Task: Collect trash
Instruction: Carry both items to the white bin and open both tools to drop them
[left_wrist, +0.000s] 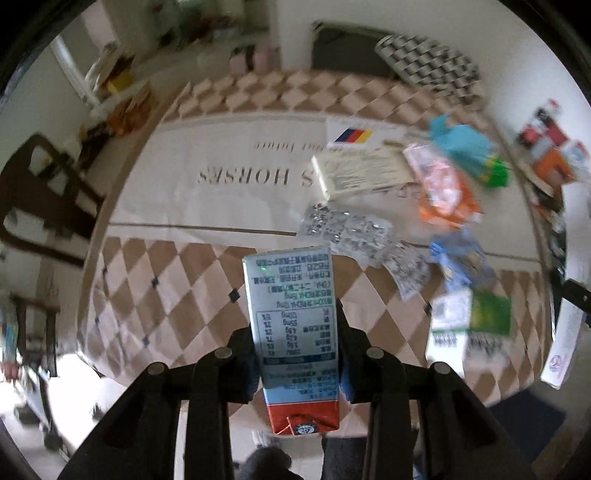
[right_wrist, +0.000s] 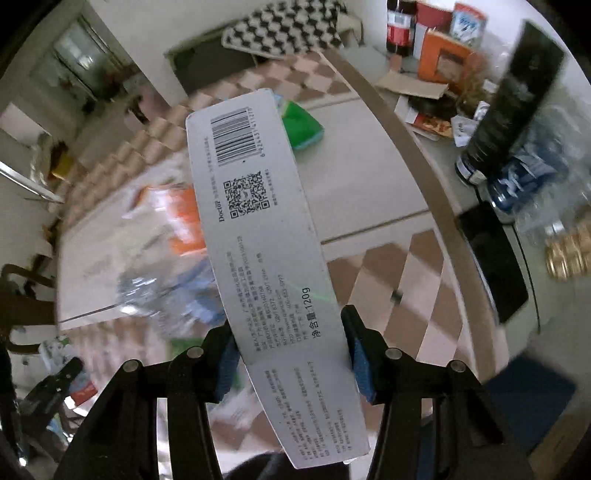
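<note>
My left gripper (left_wrist: 295, 332) is shut on a small blue-and-white drink carton (left_wrist: 291, 310) with a red end, held above the table. Its pads press the carton's two sides. My right gripper (right_wrist: 290, 328) is shut on a long white box (right_wrist: 255, 206) printed with a barcode and a QR code, also lifted off the table. More trash lies on the checked tablecloth (left_wrist: 166, 295): a flat cream box (left_wrist: 360, 171), an orange packet (left_wrist: 445, 188), silver blister packs (left_wrist: 347, 229), a blue wrapper (left_wrist: 460, 258) and a green-and-white carton (left_wrist: 469, 325).
A teal and green packet (right_wrist: 301, 127) lies near the table's far side. Beside the table is a cluttered counter with a tall black box (right_wrist: 517, 99), a flat black slab (right_wrist: 491, 262), bottles and an orange box (right_wrist: 439, 59). A dark wooden chair (left_wrist: 40, 199) stands to the left.
</note>
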